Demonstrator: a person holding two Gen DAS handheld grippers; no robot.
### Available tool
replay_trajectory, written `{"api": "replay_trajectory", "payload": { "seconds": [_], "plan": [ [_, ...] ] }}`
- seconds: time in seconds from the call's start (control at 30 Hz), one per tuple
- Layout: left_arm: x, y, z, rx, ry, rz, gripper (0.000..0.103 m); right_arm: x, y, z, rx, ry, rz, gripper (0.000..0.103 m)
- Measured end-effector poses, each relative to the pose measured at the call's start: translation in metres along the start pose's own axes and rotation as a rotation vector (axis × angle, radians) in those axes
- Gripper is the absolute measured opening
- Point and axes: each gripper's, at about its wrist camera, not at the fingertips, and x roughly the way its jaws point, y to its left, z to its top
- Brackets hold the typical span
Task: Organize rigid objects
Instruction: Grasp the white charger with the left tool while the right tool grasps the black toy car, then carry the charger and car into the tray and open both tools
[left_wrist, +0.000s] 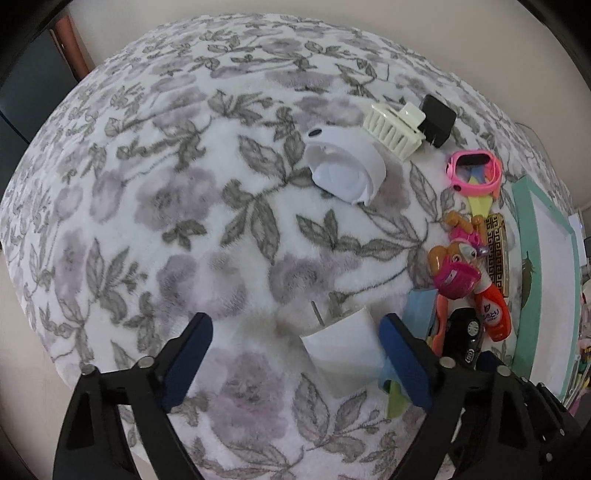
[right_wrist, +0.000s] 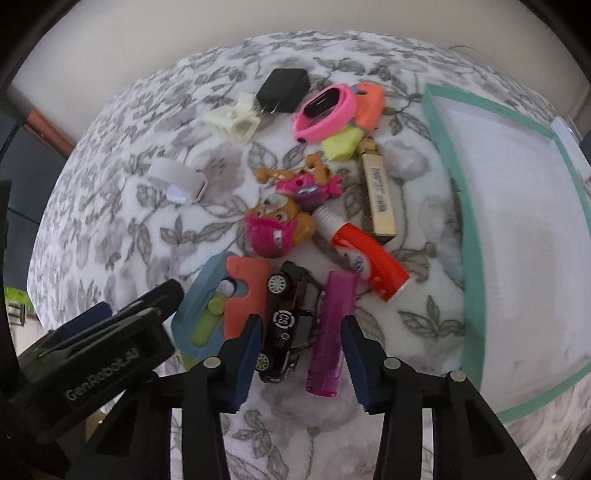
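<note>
Left tongs (left_wrist: 295, 350) open around a white charger (left_wrist: 341, 349); right tongs (right_wrist: 301, 354) open astride black toy car (right_wrist: 286, 321) and purple lighter (right_wrist: 328, 332).

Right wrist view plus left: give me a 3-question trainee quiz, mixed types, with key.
1. True or false: the right gripper is shut on the black toy car.
2. Which lies between the right gripper's fingers beside the car? A) purple lighter B) pink watch C) black charger
3. What does the left gripper straddle?

Key: 1 false, open. 2 A. 3 white plug adapter.
</note>
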Motion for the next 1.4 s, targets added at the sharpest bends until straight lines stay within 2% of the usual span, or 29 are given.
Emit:
{"api": "replay_trajectory", "payload": {
  "seconds": [0.07, 0.2, 0.3, 0.63, 0.97, 1.0, 1.07, 1.23, 1.4],
  "plan": [
    [0.001, 0.001, 0.0, -0.007, 0.002, -0.026, 0.084, -0.001, 0.003, 0.0, -0.017, -0.008, -0.012, 0.036],
    [0.001, -0.001, 0.001, -0.002, -0.001, -0.022, 0.082, 0.001, 0.008, 0.002, -0.035, -0.019, -0.025, 0.031],
    [0.0, -0.003, -0.001, 0.004, 0.001, -0.039, 0.075, 0.001, 0.008, 0.004, -0.041, -0.022, -0.023, 0.029],
    [-0.005, -0.01, -0.017, 0.014, -0.01, -0.054, 0.062, -0.007, 0.0, -0.001, -0.037, -0.02, -0.001, 0.029],
    [0.005, -0.018, -0.018, 0.025, -0.001, -0.039, 0.06, -0.018, -0.008, -0.006, -0.043, -0.029, -0.002, 0.029],
    [0.006, -0.018, -0.018, 0.025, 0.0, -0.039, 0.058, -0.019, -0.009, -0.007, -0.044, -0.029, -0.003, 0.029],
    [0.006, -0.021, -0.018, 0.04, -0.003, -0.045, 0.045, -0.021, -0.012, -0.007, -0.033, -0.033, 0.014, 0.029],
    [0.005, -0.027, -0.017, 0.054, -0.004, -0.031, 0.045, -0.028, -0.015, -0.009, -0.027, -0.045, 0.044, 0.029],
    [-0.028, -0.031, -0.003, 0.049, -0.073, -0.024, 0.045, -0.049, -0.023, -0.006, -0.012, -0.109, 0.074, 0.029]
  ]
}}
